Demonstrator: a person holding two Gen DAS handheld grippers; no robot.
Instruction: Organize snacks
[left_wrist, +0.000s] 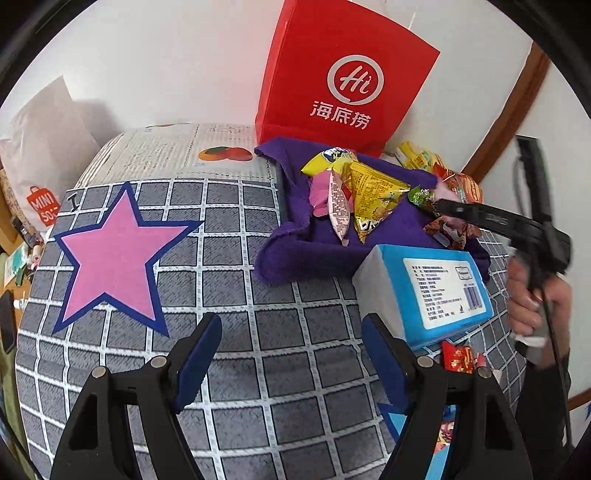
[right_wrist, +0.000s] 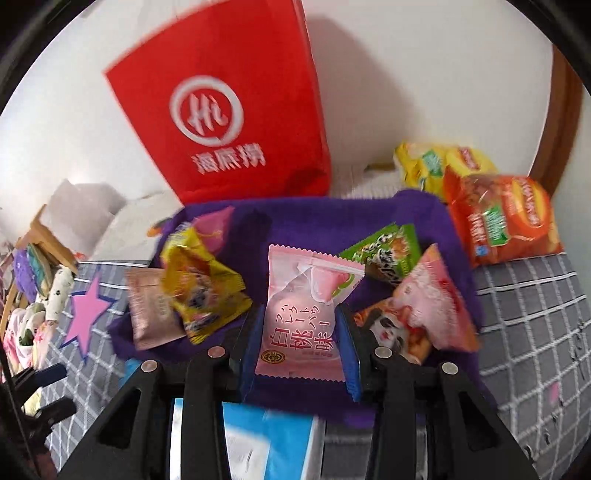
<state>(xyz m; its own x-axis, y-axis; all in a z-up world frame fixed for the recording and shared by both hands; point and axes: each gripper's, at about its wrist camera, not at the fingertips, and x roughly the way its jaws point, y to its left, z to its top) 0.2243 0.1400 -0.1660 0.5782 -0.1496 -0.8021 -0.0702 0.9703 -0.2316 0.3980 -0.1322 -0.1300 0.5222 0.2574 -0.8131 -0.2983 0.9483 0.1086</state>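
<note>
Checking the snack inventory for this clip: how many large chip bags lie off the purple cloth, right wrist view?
2: an orange chip bag on the bedcover at the purple cloth's right edge, and a yellow chip bag behind it near the wall. More may be hidden.

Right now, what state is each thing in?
Left tongs: open, empty, over the checked cover.
Right tongs: shut on pink peach snack.
Red bag: upright against the wall.
Purple cloth: spread out, rumpled, snacks on it.
Blue box: closed, beside the cloth.
</note>
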